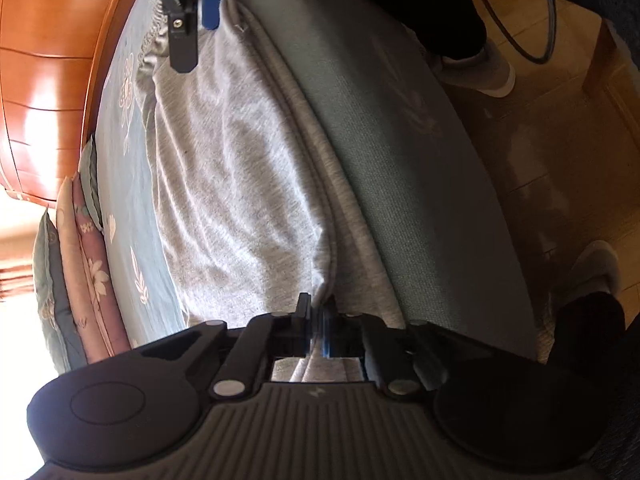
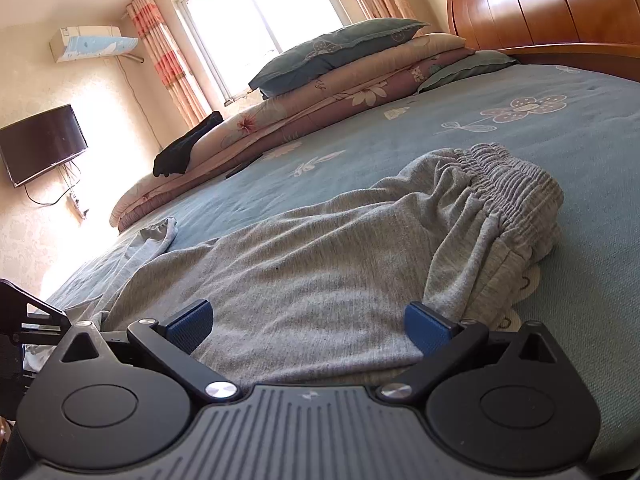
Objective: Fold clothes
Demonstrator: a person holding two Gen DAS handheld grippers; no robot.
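Observation:
Grey sweatpants (image 1: 240, 184) lie stretched along the near edge of the blue flowered bed sheet (image 1: 124, 184). My left gripper (image 1: 318, 320) is shut, its jaws pinching a folded edge of the pants at the leg end. In the right wrist view the pants (image 2: 320, 256) run from the elastic waistband (image 2: 516, 180) down to the left. My right gripper (image 2: 308, 326) stands open near the waistband end, its blue pads (image 2: 188, 324) wide apart with grey cloth lying between them, unpressed. The right gripper (image 1: 192, 12) also shows at the top of the left wrist view.
Stacked pillows and folded quilts (image 2: 352, 80) sit at the far side of the bed with a black garment (image 2: 188, 148) on them. The wooden headboard (image 2: 540, 4) is at the right. A person's feet in light shoes (image 1: 496, 76) stand on the floor beside the bed.

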